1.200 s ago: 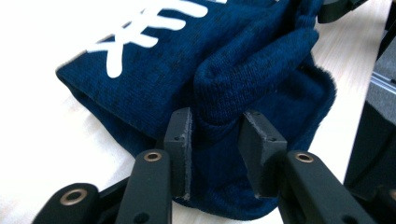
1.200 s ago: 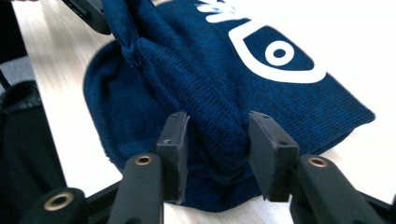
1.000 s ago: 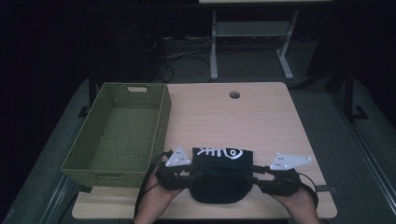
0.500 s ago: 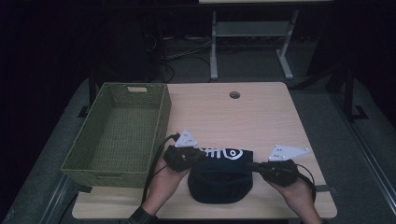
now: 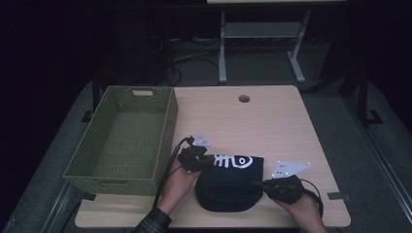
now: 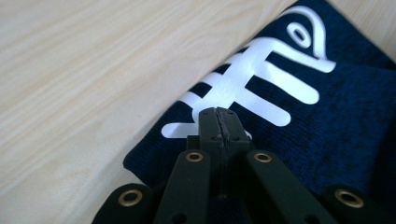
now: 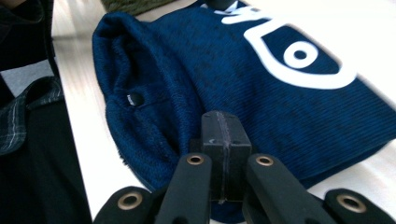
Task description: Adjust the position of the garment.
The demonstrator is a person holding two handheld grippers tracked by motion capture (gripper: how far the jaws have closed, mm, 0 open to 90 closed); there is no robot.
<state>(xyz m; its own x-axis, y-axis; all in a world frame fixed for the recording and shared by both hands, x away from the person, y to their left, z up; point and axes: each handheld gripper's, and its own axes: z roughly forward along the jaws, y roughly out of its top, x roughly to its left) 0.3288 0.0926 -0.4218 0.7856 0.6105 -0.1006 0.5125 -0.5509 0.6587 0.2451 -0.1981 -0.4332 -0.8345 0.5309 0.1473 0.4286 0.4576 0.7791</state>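
A folded dark blue knit garment (image 5: 233, 187) with a white fish-skeleton print lies near the table's front edge. My left gripper (image 5: 206, 162) sits at its far left corner. In the left gripper view that gripper (image 6: 218, 113) is shut, tips resting on the garment (image 6: 327, 121) by the print, with no cloth visible between the pads. My right gripper (image 5: 257, 184) is at the garment's right side. The right gripper view shows this gripper (image 7: 223, 119) shut too, tips against the thick folded edge of the garment (image 7: 224, 70).
A green woven basket (image 5: 170, 126) stands empty at the table's left, close to my left hand. The light wooden table (image 5: 252, 126) has a cable hole (image 5: 244, 98) at the back. A plaid sleeve (image 7: 18, 121) lies near the front edge.
My left gripper moved from the garment's near left side up to its far left corner. Both grippers have shut. The garment stayed in place.
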